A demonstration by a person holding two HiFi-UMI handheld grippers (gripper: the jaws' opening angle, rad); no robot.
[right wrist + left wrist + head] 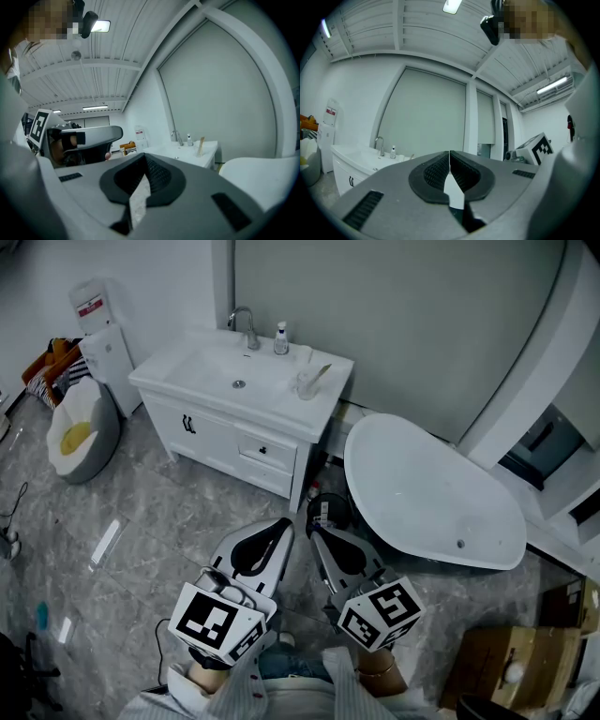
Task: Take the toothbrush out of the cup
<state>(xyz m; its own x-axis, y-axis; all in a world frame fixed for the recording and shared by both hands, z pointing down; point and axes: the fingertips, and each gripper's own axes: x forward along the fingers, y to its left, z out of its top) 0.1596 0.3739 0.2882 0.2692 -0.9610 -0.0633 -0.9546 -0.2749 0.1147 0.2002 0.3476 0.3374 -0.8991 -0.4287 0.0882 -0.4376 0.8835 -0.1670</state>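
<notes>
A clear cup stands on the right end of the white vanity, with a pale toothbrush leaning in it. In the right gripper view the toothbrush sticks up from the cup far ahead. Both grippers hang low near the person, well short of the vanity, pointing level toward it. My left gripper is shut with nothing in it. My right gripper also has its jaws together and empty.
A faucet and a soap bottle stand behind the basin. A white bathtub lies right of the vanity, a dark bin between them. A water dispenser and beanbag are left; a cardboard box is at lower right.
</notes>
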